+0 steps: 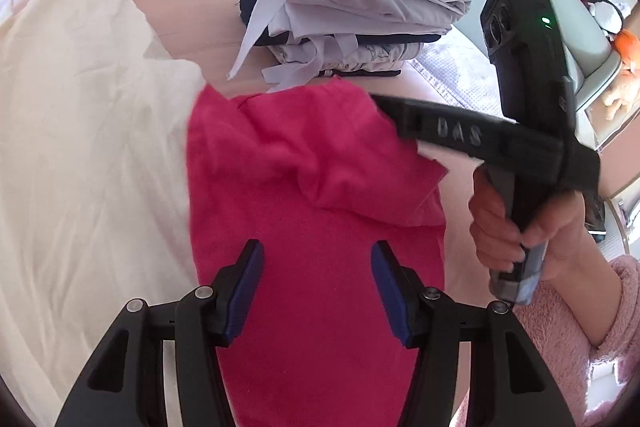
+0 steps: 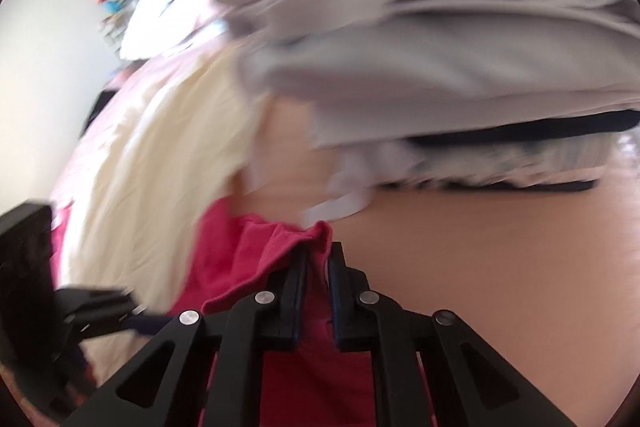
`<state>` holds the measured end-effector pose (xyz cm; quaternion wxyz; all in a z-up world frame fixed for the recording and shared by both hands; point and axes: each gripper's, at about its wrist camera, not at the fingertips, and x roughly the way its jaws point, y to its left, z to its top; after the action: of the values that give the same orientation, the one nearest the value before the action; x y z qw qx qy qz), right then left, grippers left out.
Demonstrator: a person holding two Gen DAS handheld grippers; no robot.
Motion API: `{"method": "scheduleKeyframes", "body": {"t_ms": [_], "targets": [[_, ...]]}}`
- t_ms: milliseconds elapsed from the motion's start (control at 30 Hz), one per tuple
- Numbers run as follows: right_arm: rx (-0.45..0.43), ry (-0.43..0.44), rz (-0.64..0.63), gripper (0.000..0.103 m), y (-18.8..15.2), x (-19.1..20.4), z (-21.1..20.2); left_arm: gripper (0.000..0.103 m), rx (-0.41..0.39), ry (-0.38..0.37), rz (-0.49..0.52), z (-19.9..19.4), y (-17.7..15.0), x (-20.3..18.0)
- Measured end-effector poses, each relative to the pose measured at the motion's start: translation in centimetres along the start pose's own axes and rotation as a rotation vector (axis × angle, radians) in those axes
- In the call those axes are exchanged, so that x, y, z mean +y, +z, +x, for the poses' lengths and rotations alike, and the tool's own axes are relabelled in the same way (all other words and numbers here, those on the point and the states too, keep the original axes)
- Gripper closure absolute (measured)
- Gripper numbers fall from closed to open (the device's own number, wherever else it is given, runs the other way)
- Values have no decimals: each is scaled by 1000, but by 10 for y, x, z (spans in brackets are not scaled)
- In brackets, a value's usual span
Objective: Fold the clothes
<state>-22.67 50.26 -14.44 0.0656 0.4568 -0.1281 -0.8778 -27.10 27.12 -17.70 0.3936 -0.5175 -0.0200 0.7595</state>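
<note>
A crumpled magenta cotton garment [image 1: 312, 195], spread on the pink bed beside a cream sheet [image 1: 80, 147], is pinched at its edge by the right gripper [image 2: 318, 259] (jaws nearly together), while the left gripper [image 1: 316, 287] is held open above it.

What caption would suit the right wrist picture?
Right tool pinching the edge of a pink garment before a stack of folded clothes.

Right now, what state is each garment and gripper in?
Left gripper: open, above the pink garment.
Right gripper: shut on the pink garment's edge.
Pink garment: rumpled, partly folded.
Cream garment: spread flat.
Clothes stack: piled, grey garment loosely on top.
</note>
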Motion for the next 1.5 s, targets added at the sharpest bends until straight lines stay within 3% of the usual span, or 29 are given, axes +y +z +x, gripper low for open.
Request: {"method": "scheduleKeyframes", "body": {"t_ms": [133,233,367,533,700,733,767,900,1000,1067,1233,1367,1433,1500], "targets": [[15,-20,249,94,6,-60,-9,50,-25,37,29,8,11,-3],[-21,4,353,94,6,-91,-31,50,-23,92,96,28,25,-16],[-39,-16,218,93,4,-76,-59,51,-11,243,210,58,45,-37],[73,37,97,93,-11,-55,-58,50,-142,296,186,57,70,-40],[155,-1,56,92,-24,-58,-53,50,-147,316,190,37,59,-38],[175,-7,50,86,-26,-59,-50,50,-152,322,194,30,52,-38],[206,-34,39,78,-26,-58,-40,50,-135,340,187,28,44,-35],[234,-184,-41,79,-33,-62,-37,50,-56,462,142,31,20,-14],[203,-334,-40,78,-37,-77,-48,50,-92,428,72,10,1,-12],[156,-342,20,77,-37,-84,-62,50,-115,394,45,-4,-14,-16],[-18,-53,162,77,-52,-64,-111,50,-110,308,58,-11,-50,-32],[108,92,151,77,-84,-8,-80,50,-68,344,128,-4,-68,-50],[203,-33,54,82,-92,8,-61,50,-52,346,145,-9,-79,-54],[172,-118,26,82,-99,2,-75,49,-35,338,149,-15,-91,-56]]}}
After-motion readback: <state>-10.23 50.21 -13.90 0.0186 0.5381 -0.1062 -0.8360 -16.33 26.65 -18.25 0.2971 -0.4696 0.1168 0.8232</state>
